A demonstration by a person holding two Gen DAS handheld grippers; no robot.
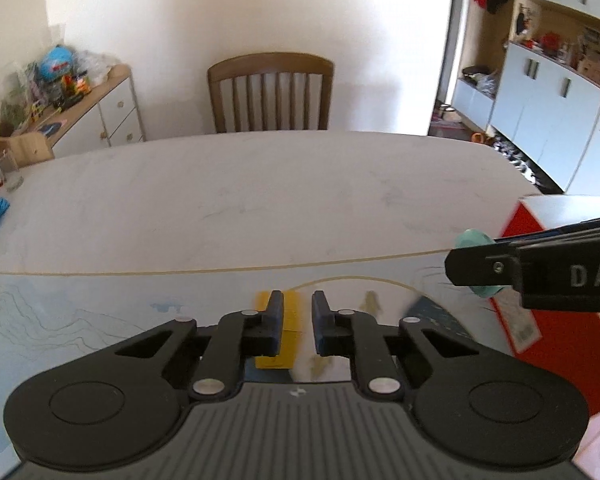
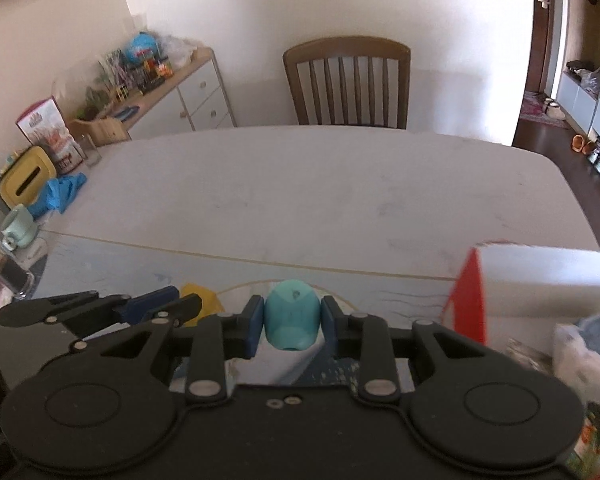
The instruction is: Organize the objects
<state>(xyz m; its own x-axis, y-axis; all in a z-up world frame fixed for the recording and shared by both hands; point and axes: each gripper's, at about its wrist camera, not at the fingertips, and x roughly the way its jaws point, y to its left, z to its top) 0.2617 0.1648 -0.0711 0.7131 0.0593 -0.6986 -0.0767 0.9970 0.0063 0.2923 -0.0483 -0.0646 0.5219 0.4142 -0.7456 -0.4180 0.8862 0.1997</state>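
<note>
1. Right gripper [image 2: 288, 326]: its jaws are clenched on a teal egg [image 2: 291, 314], a small rounded toy gripped at both flanks by the blue pads [image 2: 253, 330]. The egg's long axis runs forward along the fingers, its narrower end away from the camera.
2. Left gripper [image 1: 298, 326]: its jaws are drawn in as far as they go, with a narrow slot left between the pads and nothing held. A yellow block [image 1: 286, 326] lies flat on the mat [image 1: 80, 320] directly under and ahead of the slot, not gripped; its long axis points away from the camera, in line with the fingers.
3. Both grippers hang above the near edge of the table [image 2: 300, 184], tilted downward. In the left view the right gripper enters from the right side with the egg at its tip; in the right view the left gripper sits just beside it on the left.
4. A red and white box [image 2: 540, 280] stands to the right of the egg, nearer the right hand than the left. Judged as the likely container, it lies to the right of the jaws, so the carry would go sideways, then down.
5. The far half of the table is bare; a chair [image 2: 346, 80] stands behind it.
</note>
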